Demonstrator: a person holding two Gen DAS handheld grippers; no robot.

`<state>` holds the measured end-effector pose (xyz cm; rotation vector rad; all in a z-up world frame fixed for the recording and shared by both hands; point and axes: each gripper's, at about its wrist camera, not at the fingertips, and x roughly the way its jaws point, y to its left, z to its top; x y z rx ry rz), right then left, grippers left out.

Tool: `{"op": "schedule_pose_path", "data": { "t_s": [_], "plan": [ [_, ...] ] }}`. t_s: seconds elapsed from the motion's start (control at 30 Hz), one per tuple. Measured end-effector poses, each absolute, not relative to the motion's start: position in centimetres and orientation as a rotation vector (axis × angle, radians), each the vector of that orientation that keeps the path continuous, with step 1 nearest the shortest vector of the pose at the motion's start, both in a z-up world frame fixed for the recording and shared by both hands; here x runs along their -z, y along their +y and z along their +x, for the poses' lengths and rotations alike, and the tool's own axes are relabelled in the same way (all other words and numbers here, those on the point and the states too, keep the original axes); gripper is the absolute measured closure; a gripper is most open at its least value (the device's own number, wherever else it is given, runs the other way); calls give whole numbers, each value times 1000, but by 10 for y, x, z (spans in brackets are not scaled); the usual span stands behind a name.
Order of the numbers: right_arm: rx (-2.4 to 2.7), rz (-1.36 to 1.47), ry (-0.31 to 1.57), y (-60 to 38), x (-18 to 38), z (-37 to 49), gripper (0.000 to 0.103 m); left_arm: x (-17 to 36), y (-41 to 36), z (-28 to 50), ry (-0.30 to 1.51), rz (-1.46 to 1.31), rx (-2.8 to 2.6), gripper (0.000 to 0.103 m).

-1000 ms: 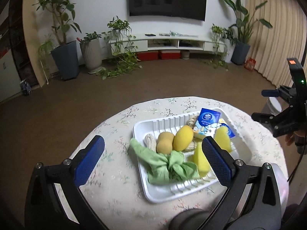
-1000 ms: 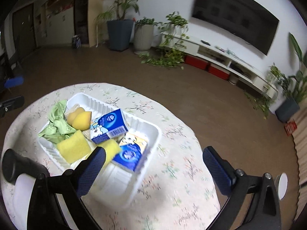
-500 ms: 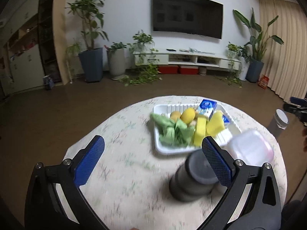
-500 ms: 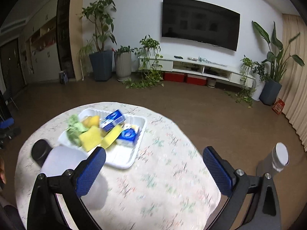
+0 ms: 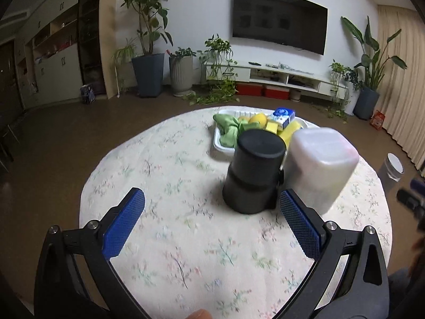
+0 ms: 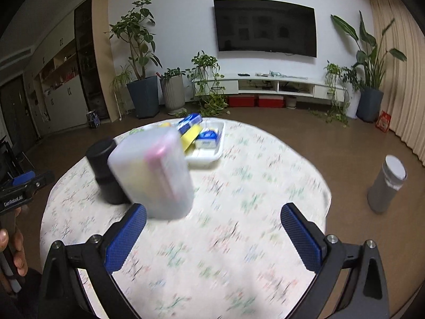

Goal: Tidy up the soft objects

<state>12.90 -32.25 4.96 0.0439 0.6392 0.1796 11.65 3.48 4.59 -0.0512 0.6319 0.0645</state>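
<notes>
A white tray (image 5: 218,143) at the far side of the round table holds a green cloth (image 5: 229,129), yellow sponges (image 5: 288,130), a yellow round soft piece (image 5: 257,119) and blue tissue packs (image 5: 283,114). In the right wrist view the tray (image 6: 212,154) shows a blue pack (image 6: 189,121) and a yellow sponge (image 6: 191,135). My left gripper (image 5: 211,222) is open over the near tablecloth, well short of the tray. My right gripper (image 6: 212,235) is open too, holding nothing, at the table's near right part.
A black cylinder (image 5: 253,171) and a frosted plastic container (image 5: 318,166) stand between my grippers and the tray. The flowered tablecloth (image 5: 170,164) covers the table. A grey can (image 6: 386,186) stands on the floor at right. A person's hand (image 6: 13,250) holds the other gripper at left.
Both grippers have pulled back and away from the tray toward the table's near edge. The black cylinder and frosted container have come into view in front. Both stay open.
</notes>
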Motion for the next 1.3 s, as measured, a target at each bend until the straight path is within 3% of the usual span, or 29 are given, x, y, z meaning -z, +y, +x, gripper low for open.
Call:
{"op": "schedule_pose_path", "data": {
  "t_s": [0.37, 1.3],
  "plan": [
    [-174, 93, 666, -313, -25, 102, 0, -41, 10, 87, 620, 43, -176, 0],
    [-101, 53, 684, -291, -19, 100, 0, -22, 10, 91, 687, -50, -109, 0]
  ]
}}
